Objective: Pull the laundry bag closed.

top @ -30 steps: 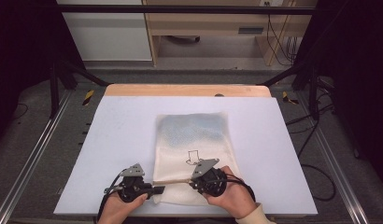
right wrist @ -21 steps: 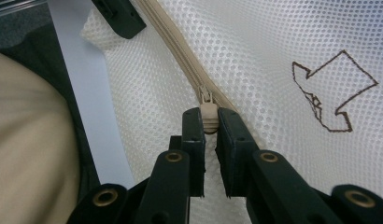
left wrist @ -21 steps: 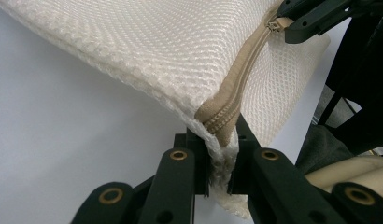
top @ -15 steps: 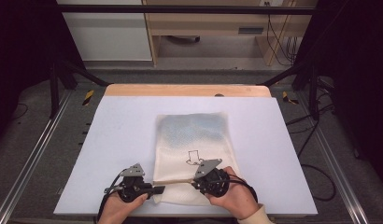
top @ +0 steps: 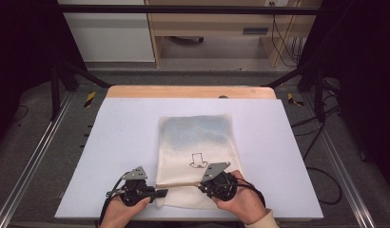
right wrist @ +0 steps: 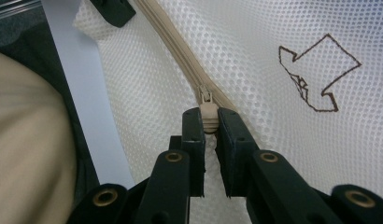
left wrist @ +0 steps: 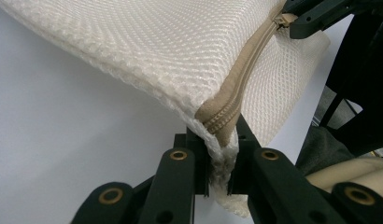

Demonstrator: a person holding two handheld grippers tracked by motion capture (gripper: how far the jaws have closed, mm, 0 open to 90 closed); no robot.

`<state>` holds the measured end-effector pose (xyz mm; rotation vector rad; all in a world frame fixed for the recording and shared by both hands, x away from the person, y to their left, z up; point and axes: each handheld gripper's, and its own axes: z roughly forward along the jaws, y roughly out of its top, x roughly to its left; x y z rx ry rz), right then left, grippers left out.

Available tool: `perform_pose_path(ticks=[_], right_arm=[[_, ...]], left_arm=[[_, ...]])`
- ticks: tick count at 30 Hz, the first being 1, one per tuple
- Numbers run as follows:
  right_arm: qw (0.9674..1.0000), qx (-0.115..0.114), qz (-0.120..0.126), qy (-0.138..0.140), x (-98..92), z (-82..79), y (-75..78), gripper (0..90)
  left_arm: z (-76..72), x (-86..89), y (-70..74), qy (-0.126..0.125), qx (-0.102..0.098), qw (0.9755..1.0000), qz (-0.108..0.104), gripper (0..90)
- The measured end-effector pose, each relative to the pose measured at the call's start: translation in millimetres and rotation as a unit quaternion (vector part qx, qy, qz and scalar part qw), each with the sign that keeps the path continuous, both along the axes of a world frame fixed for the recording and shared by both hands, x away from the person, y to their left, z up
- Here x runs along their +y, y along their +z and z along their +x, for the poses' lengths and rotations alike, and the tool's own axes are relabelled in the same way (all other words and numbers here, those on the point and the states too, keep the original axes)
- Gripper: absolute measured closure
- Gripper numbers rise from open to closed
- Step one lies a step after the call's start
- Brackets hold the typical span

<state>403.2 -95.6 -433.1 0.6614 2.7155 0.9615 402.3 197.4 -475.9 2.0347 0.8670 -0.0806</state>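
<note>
A white mesh bag (top: 198,142) lies flat on the white table, with something bluish inside its far half and a small arrow drawing (top: 198,160) printed on it. A tan zipper (top: 181,185) runs across its near end. My left gripper (top: 160,193) is shut on the bag's left corner (left wrist: 216,154), right where the zipper ends. My right gripper (top: 201,187) is shut on the tan zipper pull (right wrist: 208,116), partway along the zipper (right wrist: 180,56). The right gripper's tip (left wrist: 311,18) appears at the top of the left gripper view.
The white table top (top: 117,137) has a wooden strip (top: 193,91) along its far edge. Metal rails run down both sides, and cables (top: 321,142) lie on the grey floor to the right. A pale sleeve (right wrist: 31,140) fills the left of the right gripper view.
The right gripper has slid a little to the right along the zipper with the pull in it. The left gripper has held still on the corner.
</note>
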Motion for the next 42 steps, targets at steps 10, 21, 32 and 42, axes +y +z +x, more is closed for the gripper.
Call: perform_pose_path(ticks=[10, 21, 32, 42], right_arm=[[0.9999, 0.000, -0.002, -0.013, -9.6, 1.1, -0.8, 82.0], [0.9998, 0.004, -0.001, -0.019, -16.9, 0.7, -2.1, 82.0], [0.9996, 0.003, 0.002, -0.027, -22.9, -0.6, -1.5, 82.0], [0.9995, 0.004, 0.007, -0.031, -26.4, -1.3, -2.8, 82.0]], left_arm=[[0.2, 1.1, 0.4, 0.002, -0.002, 1.0000, 0.002, 82.4], [0.2, 1.3, 0.8, 0.002, -0.002, 1.0000, 0.002, 82.3], [0.4, 1.8, 1.0, 0.003, -0.002, 1.0000, 0.002, 82.3], [0.3, 1.6, 0.9, 0.003, -0.002, 1.0000, 0.001, 82.3]])
